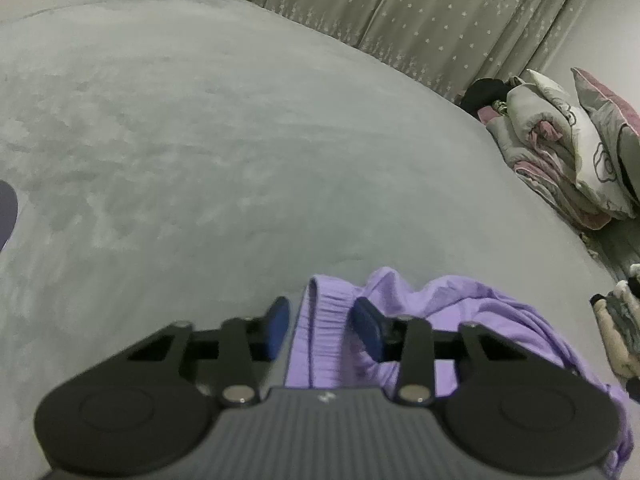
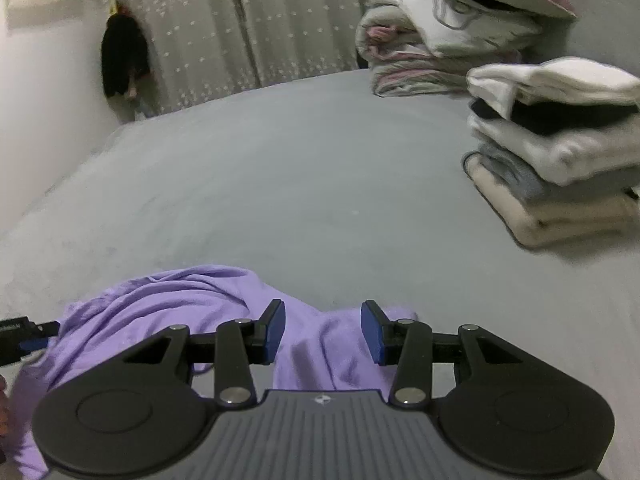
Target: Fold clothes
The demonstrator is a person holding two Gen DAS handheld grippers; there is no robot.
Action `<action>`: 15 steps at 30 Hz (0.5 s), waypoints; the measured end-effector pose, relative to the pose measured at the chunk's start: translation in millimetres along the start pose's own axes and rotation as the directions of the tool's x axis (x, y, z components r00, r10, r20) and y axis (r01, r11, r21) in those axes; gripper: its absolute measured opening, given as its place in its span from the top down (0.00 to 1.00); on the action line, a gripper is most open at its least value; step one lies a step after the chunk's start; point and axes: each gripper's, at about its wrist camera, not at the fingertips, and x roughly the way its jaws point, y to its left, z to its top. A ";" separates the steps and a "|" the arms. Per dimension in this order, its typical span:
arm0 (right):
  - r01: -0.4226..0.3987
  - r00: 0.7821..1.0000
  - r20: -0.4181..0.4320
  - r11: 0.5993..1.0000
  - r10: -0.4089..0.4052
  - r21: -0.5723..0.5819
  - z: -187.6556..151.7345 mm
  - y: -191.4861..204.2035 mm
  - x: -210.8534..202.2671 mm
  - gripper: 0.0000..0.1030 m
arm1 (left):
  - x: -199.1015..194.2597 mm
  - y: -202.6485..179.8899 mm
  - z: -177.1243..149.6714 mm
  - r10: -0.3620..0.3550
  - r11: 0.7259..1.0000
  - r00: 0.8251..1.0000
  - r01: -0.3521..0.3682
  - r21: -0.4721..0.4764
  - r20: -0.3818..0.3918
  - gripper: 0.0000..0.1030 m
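Purple garment [image 2: 208, 304] lies crumpled on the grey bed [image 2: 304, 168], near edge. Left gripper [image 1: 322, 326] jaws apart with the ribbed hem between them, pads not pressing. Right gripper [image 2: 323, 330] open above the cloth. Folded stack [image 2: 560, 152] well apart, right.

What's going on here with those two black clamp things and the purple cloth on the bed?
A person is folding laundry with a hand-held gripper in each hand. Both hover over a crumpled lilac garment on the grey bed. The left gripper has the garment's ribbed band between its pads, which do not seem to press on it. The right gripper stands open above another part of the cloth. A stack of folded clothes sits off to the right.
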 end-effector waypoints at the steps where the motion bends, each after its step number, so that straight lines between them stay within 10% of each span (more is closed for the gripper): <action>1: -0.003 1.000 0.004 1.000 0.003 -0.017 1.2 3.9 5.0 0.59 | 1.1 -1.3 0.2 0.010 1.000 1.000 -0.010 0.014 0.002 0.78; 9: -0.065 0.997 -0.055 0.997 0.062 -0.046 -2.7 20.5 54.4 0.61 | -3.0 1.3 9.2 0.032 0.999 0.999 -0.033 0.037 0.028 0.91; 15: 0.019 0.998 -0.064 0.990 -0.028 -0.137 2.8 29.1 81.3 0.90 | -9.6 -5.8 26.7 0.086 0.991 0.993 -0.094 0.095 0.083 0.92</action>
